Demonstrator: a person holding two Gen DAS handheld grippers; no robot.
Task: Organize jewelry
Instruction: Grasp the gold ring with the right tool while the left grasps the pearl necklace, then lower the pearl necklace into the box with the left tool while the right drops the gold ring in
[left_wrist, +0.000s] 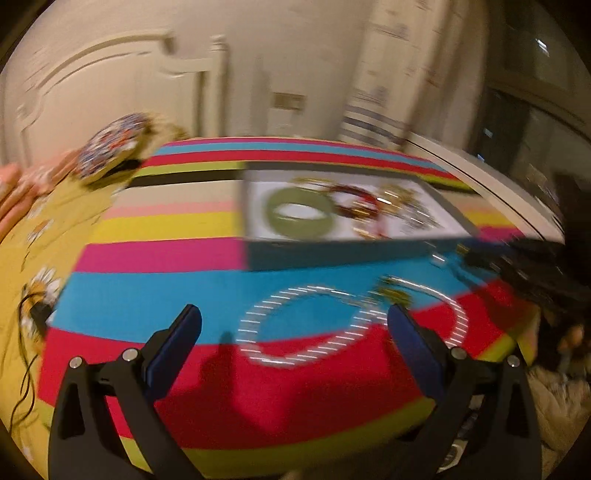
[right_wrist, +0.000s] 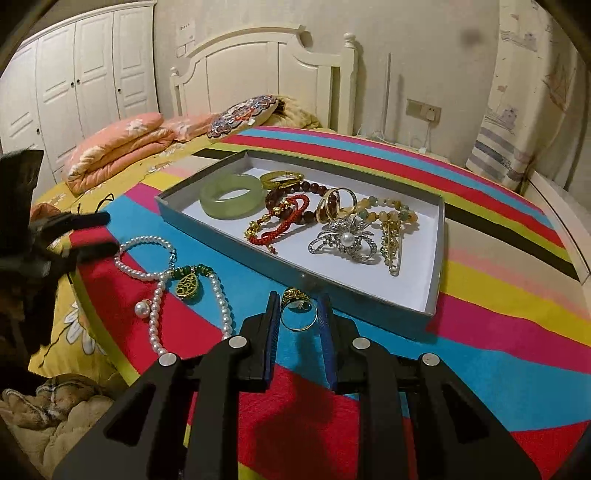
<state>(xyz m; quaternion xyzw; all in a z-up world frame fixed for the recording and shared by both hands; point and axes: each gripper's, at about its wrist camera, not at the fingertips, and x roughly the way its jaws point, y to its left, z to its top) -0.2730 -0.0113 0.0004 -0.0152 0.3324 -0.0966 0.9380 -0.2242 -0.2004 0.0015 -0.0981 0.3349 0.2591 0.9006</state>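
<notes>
Right tongs (right_wrist: 298, 314) were pinched on a gold ring (right_wrist: 297, 312), the ring standing between the two blue pads just in front of the near wall of the grey tray (right_wrist: 436, 236), over the striped cloth (right_wrist: 498, 332) spread on the bed; whether the ring was touching the cloth could not be told. Left tongs (left_wrist: 295, 328) were spread wide with nothing between the pads, hanging above the pearl necklace (left_wrist: 295, 325); that view was heavily motion-blurred. In the right wrist view the left tongs showed at the left edge, dark and blurred, close to the top loop of the necklace. The pearl necklace lay loose on the cloth, left of the ring and outside the tray, looped over blue and red stripes, with a gold filigree pendant (right_wrist: 187, 286) and green beads near its middle and a single larger pearl (right_wrist: 140, 308) beside the strand. Inside the tray: a green jade bangle (right_wrist: 231, 195) at the far left, a gold band (right_wrist: 280, 178) behind it, a dark red bead bracelet (right_wrist: 295, 192), a red cord bracelet (right_wrist: 284, 221), gold rings (right_wrist: 338, 203), a bracelet of pale mixed beads (right_wrist: 391, 210), a silver brooch with a pearl centre (right_wrist: 345, 240) and a gold pin (right_wrist: 391, 243) at the right. Tray's near right portion was bare white.
</notes>
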